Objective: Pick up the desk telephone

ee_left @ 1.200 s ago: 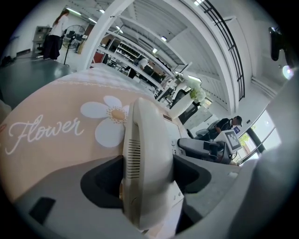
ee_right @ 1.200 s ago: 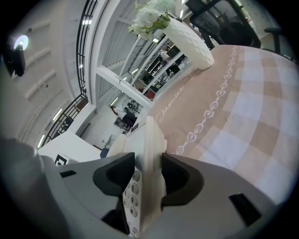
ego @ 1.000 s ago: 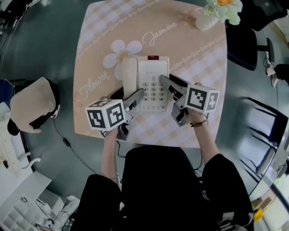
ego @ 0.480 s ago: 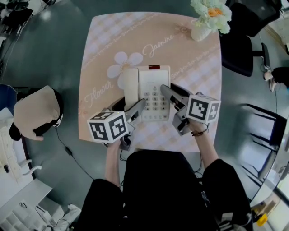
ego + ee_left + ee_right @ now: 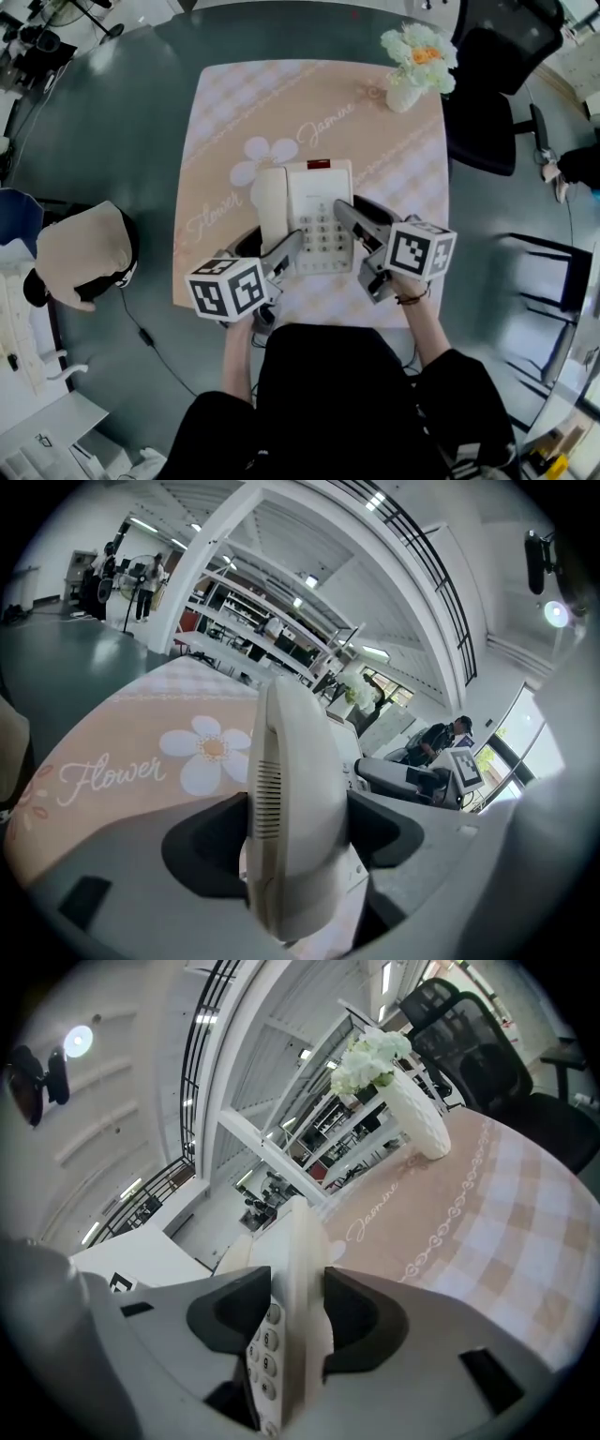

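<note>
The white desk telephone [image 5: 319, 211], with its handset [image 5: 269, 199] on the cradle at its left, hangs a little above the pink tablecloth between both grippers. My left gripper [image 5: 284, 251] is shut on the phone's near left end. In the left gripper view the handset [image 5: 295, 799] fills the gap between the dark pads of the left gripper [image 5: 295, 841]. My right gripper [image 5: 349, 220] is shut on the phone's right edge. In the right gripper view that edge and the number keys [image 5: 267, 1354] sit clamped in the right gripper [image 5: 298, 1321].
The square table [image 5: 281, 103] carries a flower-print cloth and a white vase of flowers [image 5: 412, 61] at its far right corner. A black office chair [image 5: 487, 94] stands to the right. A beige bag [image 5: 84, 253] lies on the floor at left.
Both grippers have risen together with the telephone held between them. It now sits higher above the cloth and covers more of the printed flower.
</note>
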Action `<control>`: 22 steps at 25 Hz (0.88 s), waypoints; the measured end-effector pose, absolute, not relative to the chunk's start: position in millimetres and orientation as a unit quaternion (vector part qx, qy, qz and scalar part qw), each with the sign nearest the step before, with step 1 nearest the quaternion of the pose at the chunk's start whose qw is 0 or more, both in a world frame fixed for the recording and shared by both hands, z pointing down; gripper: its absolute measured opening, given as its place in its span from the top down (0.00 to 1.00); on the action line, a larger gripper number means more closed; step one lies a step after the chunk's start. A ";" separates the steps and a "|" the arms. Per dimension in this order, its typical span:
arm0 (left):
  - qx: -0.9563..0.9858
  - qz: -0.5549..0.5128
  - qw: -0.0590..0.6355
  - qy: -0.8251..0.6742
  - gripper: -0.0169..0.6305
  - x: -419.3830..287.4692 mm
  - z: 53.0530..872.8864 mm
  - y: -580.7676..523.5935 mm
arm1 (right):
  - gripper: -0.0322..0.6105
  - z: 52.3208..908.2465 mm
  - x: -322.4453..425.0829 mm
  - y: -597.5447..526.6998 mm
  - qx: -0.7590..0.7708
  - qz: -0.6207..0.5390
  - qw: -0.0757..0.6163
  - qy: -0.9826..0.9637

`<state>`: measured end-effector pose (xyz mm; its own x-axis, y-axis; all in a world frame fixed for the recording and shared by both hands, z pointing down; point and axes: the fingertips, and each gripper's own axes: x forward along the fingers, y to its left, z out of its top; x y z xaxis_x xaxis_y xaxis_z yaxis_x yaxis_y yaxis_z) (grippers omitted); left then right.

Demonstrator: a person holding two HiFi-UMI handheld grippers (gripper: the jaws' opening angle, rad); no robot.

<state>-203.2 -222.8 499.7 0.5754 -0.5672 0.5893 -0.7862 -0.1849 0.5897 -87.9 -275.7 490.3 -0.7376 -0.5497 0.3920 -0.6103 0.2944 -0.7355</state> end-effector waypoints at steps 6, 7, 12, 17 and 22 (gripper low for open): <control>0.768 0.115 0.445 -0.447 0.49 -200.9 481.6 -215.3 | 0.69 469.8 -85.4 -268.7 0.361 0.455 0.023 -0.814; 0.769 0.113 0.444 -0.447 0.49 -200.6 478.7 -214.2 | 0.69 466.6 -85.1 -267.4 0.361 0.452 0.021 -0.815; 0.774 0.108 0.434 -0.449 0.49 -199.6 463.3 -207.4 | 0.69 449.8 -83.9 -260.5 0.362 0.442 0.014 -0.821; 0.782 0.104 0.423 -0.445 0.49 -199.1 447.6 -200.9 | 0.69 432.7 -83.2 -253.1 0.363 0.430 0.008 -0.827; 0.787 0.104 0.413 -0.446 0.49 -196.9 436.5 -194.5 | 0.69 421.1 -80.1 -245.9 0.366 0.424 -0.001 -0.829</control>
<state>-196.9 -194.5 436.5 0.5811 -0.6162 0.5317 -0.7875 -0.2608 0.5584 -80.1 -245.9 421.1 -0.7327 -0.6067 0.3083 -0.6051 0.3733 -0.7032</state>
